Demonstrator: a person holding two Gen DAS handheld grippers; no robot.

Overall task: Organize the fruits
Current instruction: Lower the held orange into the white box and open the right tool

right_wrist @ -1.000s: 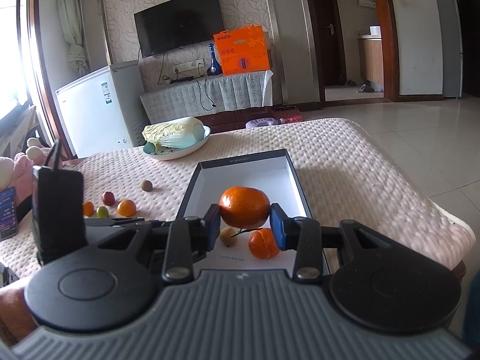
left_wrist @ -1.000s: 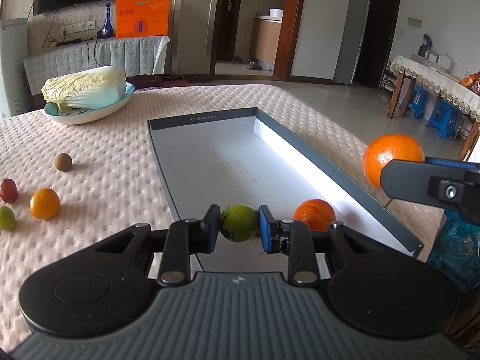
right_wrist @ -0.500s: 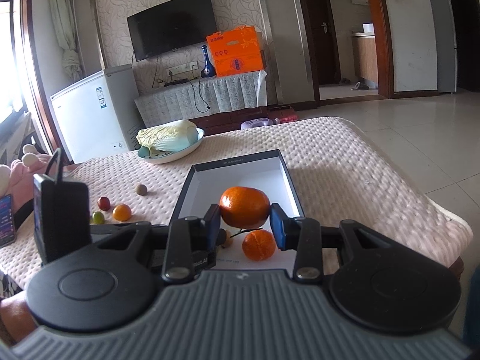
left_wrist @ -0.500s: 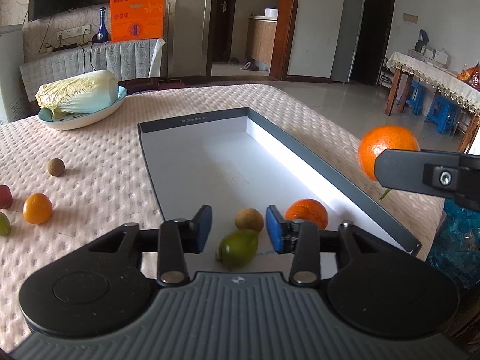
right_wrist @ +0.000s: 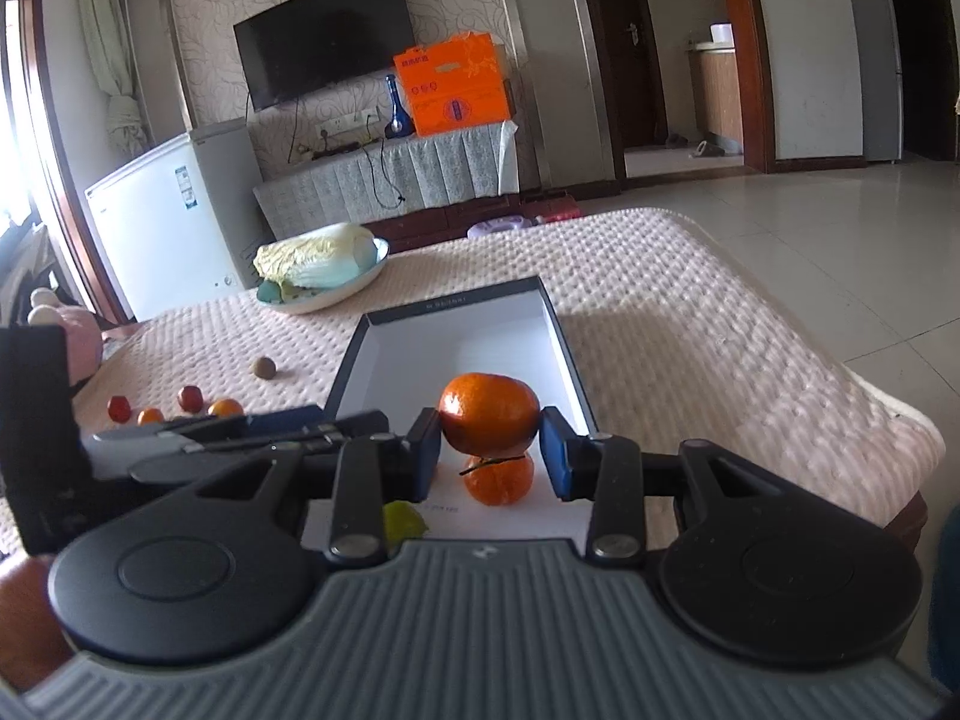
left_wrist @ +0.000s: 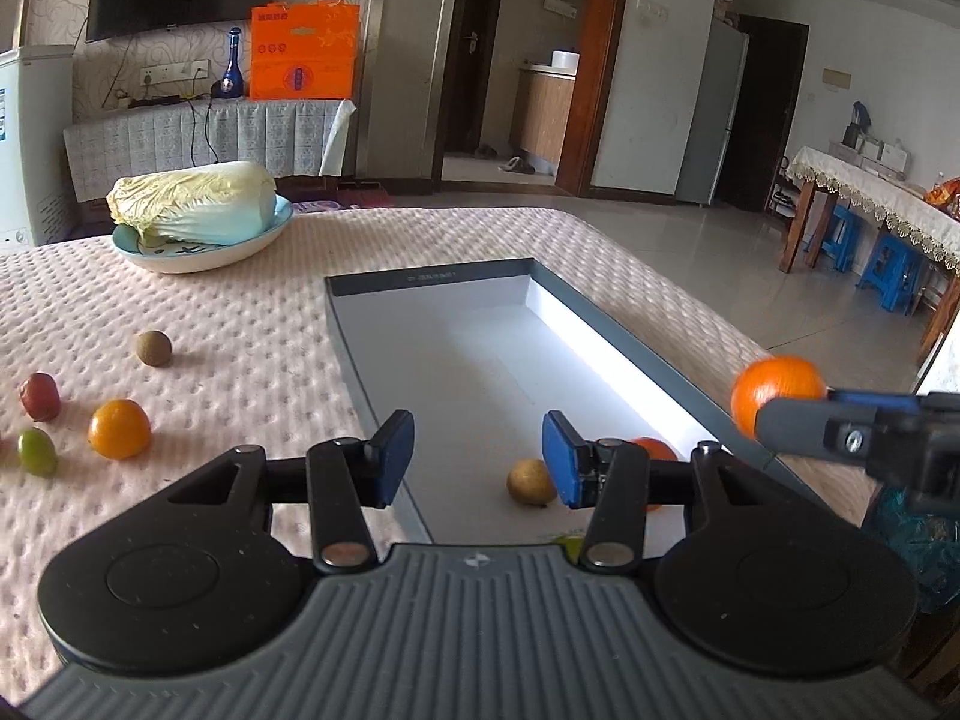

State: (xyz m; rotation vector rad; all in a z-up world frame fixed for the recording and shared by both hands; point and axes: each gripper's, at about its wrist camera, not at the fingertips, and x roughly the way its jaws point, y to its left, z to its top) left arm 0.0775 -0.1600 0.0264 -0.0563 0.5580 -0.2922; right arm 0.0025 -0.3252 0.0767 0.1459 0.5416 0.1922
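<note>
Left gripper [left_wrist: 477, 459] hangs over the near left rim of the grey tray [left_wrist: 360, 372], jaws opening, nothing between them. Just past its right fingertip, inside the tray, sits a small tan fruit [left_wrist: 528, 482]; a green fruit [right_wrist: 403, 521] lies on the tray floor right under that gripper's body, mostly hidden from the left wrist view. Right gripper [right_wrist: 489, 456] is clamped on a large orange [right_wrist: 489, 423], both blue pads pressed to its sides, held above the near end of the tray. Directly below that gripper, on the white tray floor, rests a second orange [right_wrist: 499, 479] with a dark stem, touching or just under the held one from this angle. Left of the left gripper, loose on the pink quilted counter [left_wrist: 240, 312]: a small orange fruit [left_wrist: 119, 428], a green grape-like fruit [left_wrist: 37, 451] beside it, a red fruit [left_wrist: 39, 397] behind those, and a brown round fruit [left_wrist: 153, 348] farther ahead. Far ahead-left of both grippers, a cabbage [left_wrist: 192, 201] lies in a pale blue bowl [left_wrist: 198, 253]. Rest of the tray ahead of the grippers is bare white floor.
</note>
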